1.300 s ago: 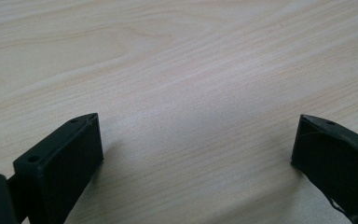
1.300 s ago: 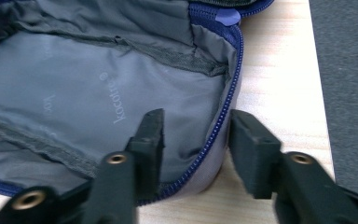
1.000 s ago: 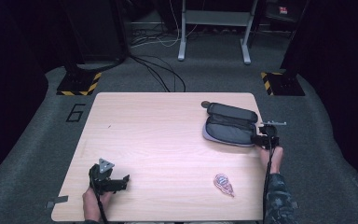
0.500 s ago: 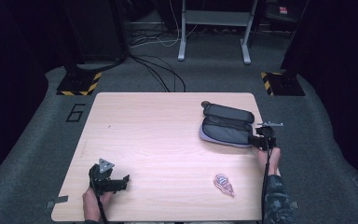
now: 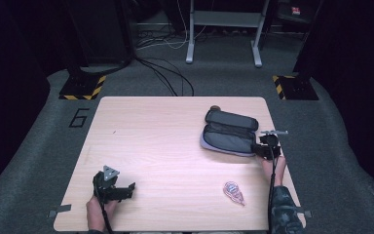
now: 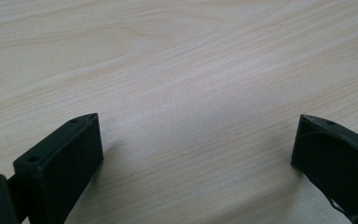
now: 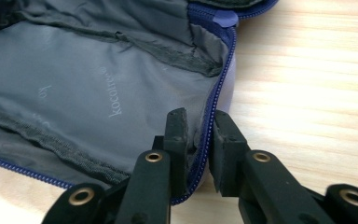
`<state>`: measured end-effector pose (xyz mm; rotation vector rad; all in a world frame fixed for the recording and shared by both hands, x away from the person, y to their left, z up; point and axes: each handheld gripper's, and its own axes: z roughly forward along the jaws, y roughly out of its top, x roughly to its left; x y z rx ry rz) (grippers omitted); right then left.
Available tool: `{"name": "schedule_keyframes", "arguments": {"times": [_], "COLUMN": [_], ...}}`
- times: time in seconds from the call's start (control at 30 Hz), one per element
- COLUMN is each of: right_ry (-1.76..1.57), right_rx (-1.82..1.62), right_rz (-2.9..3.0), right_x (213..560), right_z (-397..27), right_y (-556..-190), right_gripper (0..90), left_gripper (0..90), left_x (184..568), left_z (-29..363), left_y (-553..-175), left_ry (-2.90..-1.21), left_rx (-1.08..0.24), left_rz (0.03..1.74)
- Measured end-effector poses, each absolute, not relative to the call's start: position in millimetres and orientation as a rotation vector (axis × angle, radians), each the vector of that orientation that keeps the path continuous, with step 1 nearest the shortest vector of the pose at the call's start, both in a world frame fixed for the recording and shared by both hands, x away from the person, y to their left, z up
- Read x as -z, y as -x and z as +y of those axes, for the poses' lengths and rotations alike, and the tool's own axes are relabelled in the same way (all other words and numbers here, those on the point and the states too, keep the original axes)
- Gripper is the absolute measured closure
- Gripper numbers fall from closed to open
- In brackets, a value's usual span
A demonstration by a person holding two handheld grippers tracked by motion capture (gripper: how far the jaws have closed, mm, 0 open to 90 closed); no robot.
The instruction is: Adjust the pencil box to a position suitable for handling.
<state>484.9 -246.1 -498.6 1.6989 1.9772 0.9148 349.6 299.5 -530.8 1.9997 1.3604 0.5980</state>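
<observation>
An open dark grey pouch [image 5: 229, 132] with a blue zipper lies at the right of the wooden table [image 5: 165, 136]. In the right gripper view its grey lining [image 7: 98, 93] is exposed. My right gripper [image 5: 259, 147] is at the pouch's right end. Its jaws [image 7: 200, 135] are shut on the zippered rim, one inside the pouch and one outside. My left gripper [image 5: 126, 190] rests at the front left of the table. It stands open [image 6: 196, 140], with only bare wood between its fingers.
A small pink patterned item [image 5: 233, 191] lies on the table in front of the pouch. A small brown object [image 5: 215, 108] peeks out behind the pouch. On the floor beyond are cables, a metal stand [image 5: 224, 29] and black-and-yellow bases [image 5: 83, 87].
My right gripper has moved a little to the left, and the pouch has shifted left with it. The left gripper has stayed where it was.
</observation>
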Motion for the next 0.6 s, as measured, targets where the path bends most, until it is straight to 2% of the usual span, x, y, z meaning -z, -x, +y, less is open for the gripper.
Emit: {"name": "schedule_keyframes", "arguments": {"times": [0.6], "right_ry": [-1.669], "right_rx": [-0.914], "right_rz": [1.999], "right_x": [497], "right_z": [-229], "right_y": [-483], "right_gripper": [83.2], "left_gripper": [1.7], "left_x": [530], "left_z": [300], "left_y": [-350], "left_ry": [-2.010], "left_rx": [-0.584], "left_rz": [1.361]}}
